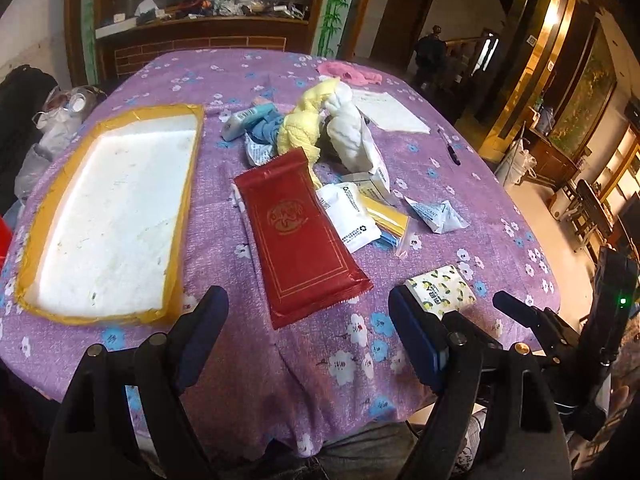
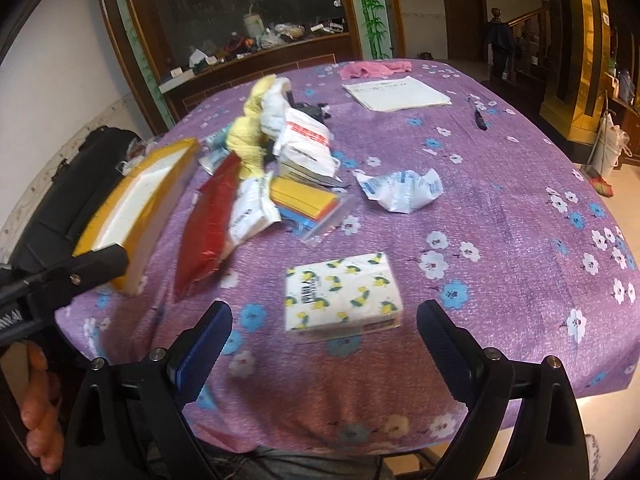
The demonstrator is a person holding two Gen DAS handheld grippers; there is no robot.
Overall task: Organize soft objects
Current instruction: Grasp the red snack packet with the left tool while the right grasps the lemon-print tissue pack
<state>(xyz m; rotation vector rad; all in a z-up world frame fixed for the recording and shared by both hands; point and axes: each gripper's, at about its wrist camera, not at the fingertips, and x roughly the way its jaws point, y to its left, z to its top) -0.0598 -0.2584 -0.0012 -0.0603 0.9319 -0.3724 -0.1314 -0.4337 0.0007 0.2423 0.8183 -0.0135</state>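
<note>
**Lining up on the tissue pack**

We hold both grippers spread wide, empty. The right gripper hangs just short of the tissue pack, which lies at its 12 o'clock. We judge the next move: advance, straddle, squeeze gently, carry to the foam tray at 10 o'clock. The left gripper faces the red pouch.

One white foam tray edged in yellow tape lies at the left of the frame. One long red foil pouch sits at centre. One lemon-print tissue pack lies low at centre. One pink cloth, one white paper sheet and one dark pen occupy the upper right. Two crumpled white desiccant sachets flank the central pile.
</note>
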